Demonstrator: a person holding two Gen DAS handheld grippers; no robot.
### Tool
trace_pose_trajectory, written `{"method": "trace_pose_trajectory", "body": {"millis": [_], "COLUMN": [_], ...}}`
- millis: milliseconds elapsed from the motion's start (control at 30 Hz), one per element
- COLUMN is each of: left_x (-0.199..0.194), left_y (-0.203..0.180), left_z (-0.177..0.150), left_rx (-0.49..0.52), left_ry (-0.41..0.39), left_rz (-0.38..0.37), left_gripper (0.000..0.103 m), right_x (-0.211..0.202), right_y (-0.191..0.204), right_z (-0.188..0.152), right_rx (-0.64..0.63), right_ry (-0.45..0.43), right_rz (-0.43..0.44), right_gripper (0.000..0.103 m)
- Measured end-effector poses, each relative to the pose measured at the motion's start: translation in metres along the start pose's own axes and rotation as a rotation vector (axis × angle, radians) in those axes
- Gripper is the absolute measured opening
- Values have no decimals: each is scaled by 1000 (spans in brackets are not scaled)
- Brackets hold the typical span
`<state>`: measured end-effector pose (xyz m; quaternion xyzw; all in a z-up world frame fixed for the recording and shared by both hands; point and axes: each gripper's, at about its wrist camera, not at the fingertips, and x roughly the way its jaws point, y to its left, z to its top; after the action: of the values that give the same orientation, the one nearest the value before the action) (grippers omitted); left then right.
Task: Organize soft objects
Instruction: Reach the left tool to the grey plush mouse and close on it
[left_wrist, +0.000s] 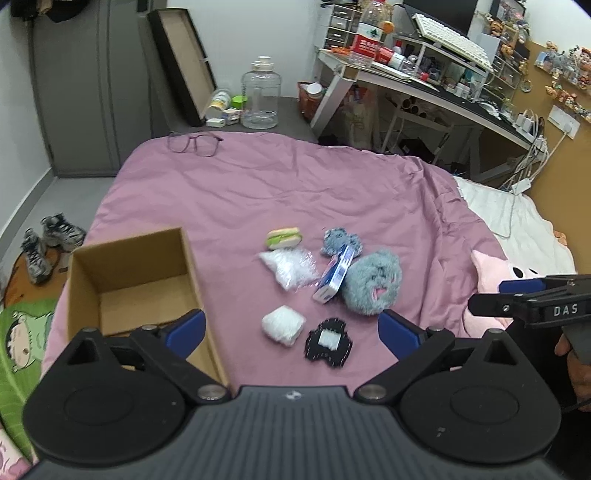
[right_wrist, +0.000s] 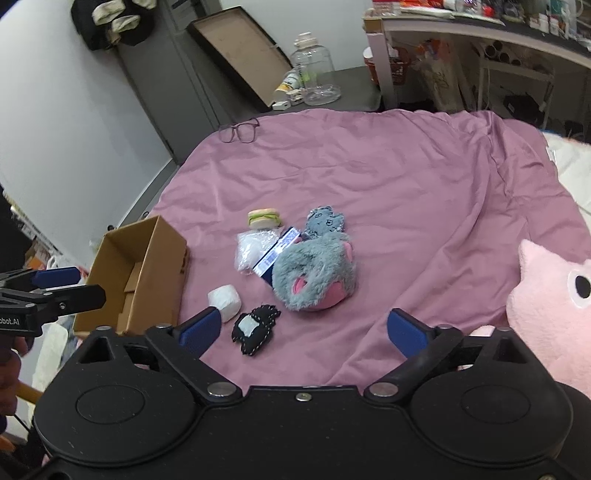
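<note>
An open cardboard box (left_wrist: 129, 273) (right_wrist: 147, 273) sits empty on the pink bedcover, left of a cluster of items. The cluster holds a toy burger (left_wrist: 284, 237) (right_wrist: 264, 218), a clear plastic bag (left_wrist: 290, 266) (right_wrist: 255, 247), a flat grey plush (left_wrist: 340, 240) (right_wrist: 327, 220), a blue-white packet (left_wrist: 334, 275) (right_wrist: 277, 253), a fluffy grey plush (left_wrist: 371, 282) (right_wrist: 314, 275), a white soft block (left_wrist: 282, 325) (right_wrist: 225, 298) and a black felt piece (left_wrist: 328, 343) (right_wrist: 255, 326). My left gripper (left_wrist: 291, 332) is open and empty above the white block. My right gripper (right_wrist: 301, 328) is open and empty near the black piece.
Glasses (left_wrist: 194, 142) (right_wrist: 240, 131) lie at the far edge of the bed. A big pink plush (right_wrist: 550, 306) lies to the right. A desk (left_wrist: 424, 85), a water jug (left_wrist: 260, 98) and shoes (left_wrist: 48, 240) are beyond the bed.
</note>
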<state>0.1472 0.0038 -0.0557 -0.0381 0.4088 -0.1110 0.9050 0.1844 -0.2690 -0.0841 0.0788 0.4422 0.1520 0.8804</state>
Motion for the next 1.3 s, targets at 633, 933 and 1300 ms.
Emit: {"method": "trace_pose_trajectory", "body": {"millis": [633, 933, 1300], "left_x": [102, 146, 192], "left_y": [-11, -21, -23], "left_z": [32, 35, 33], "left_rx": [13, 10, -10], "left_ry": [90, 154, 230], "left_rz": [-218, -309, -361], "left_gripper": [57, 40, 33], "right_x": [64, 92, 132], "right_y": [-23, -29, -40], "right_z": [17, 28, 35], "right_rx": [143, 163, 177], "right_ry": [87, 130, 197], "right_rz": [58, 57, 45], "right_gripper": [43, 40, 28]}}
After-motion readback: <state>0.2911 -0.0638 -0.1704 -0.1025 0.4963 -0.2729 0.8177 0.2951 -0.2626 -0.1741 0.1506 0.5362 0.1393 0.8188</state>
